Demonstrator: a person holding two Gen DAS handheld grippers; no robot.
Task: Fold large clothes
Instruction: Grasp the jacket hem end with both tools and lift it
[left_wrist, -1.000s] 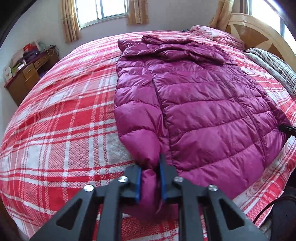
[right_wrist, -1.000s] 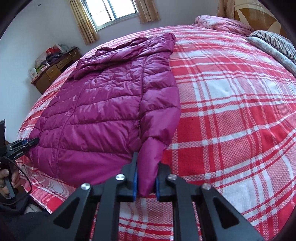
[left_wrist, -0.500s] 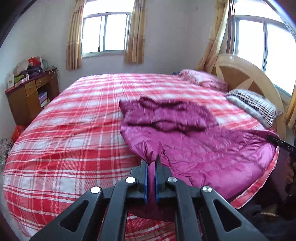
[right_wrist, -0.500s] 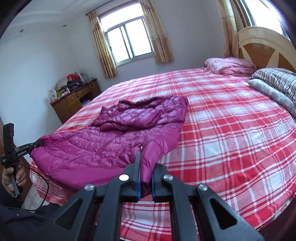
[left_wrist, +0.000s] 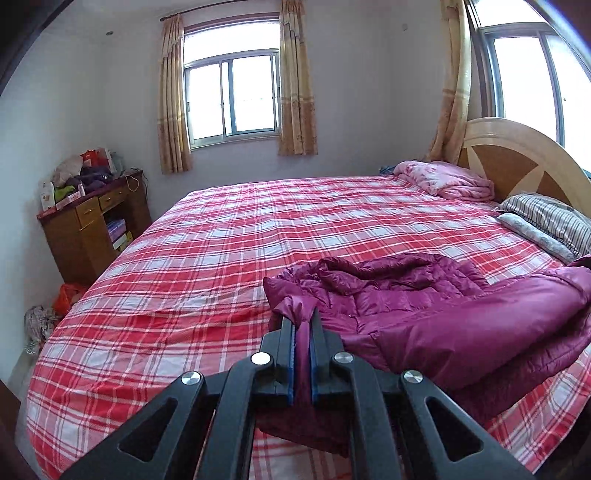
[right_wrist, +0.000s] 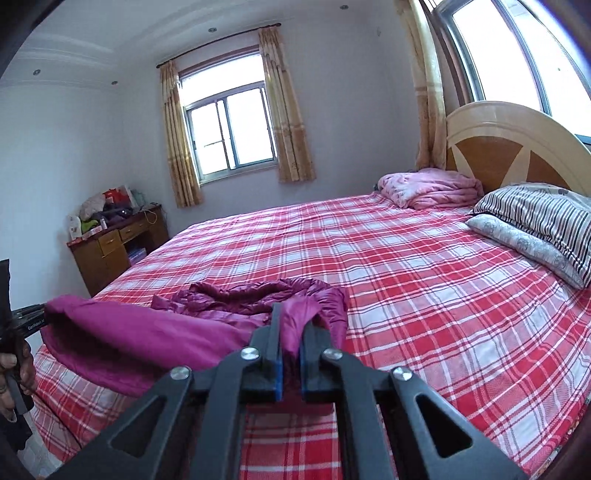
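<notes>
Bed (left_wrist: 221, 258) bears jacket (left_wrist: 461, 325), pinched by both grippers' jaws.

Bed (left_wrist: 229, 236): red-white plaid sheet, wooden headboard.
On it: magenta puffer jacket (left_wrist: 461, 317) near edge; pink quilt (right_wrist: 432, 188), striped pillows (right_wrist: 535, 218) by headboard.

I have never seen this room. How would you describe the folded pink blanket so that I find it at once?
Look at the big bed with the red checked sheet, and follow it to the curved wooden headboard. The pink blanket lies folded at the far corner, left of the striped pillow. It is pale pink with a faint flower print, unlike the shiny purple down jacket near the camera.
</notes>
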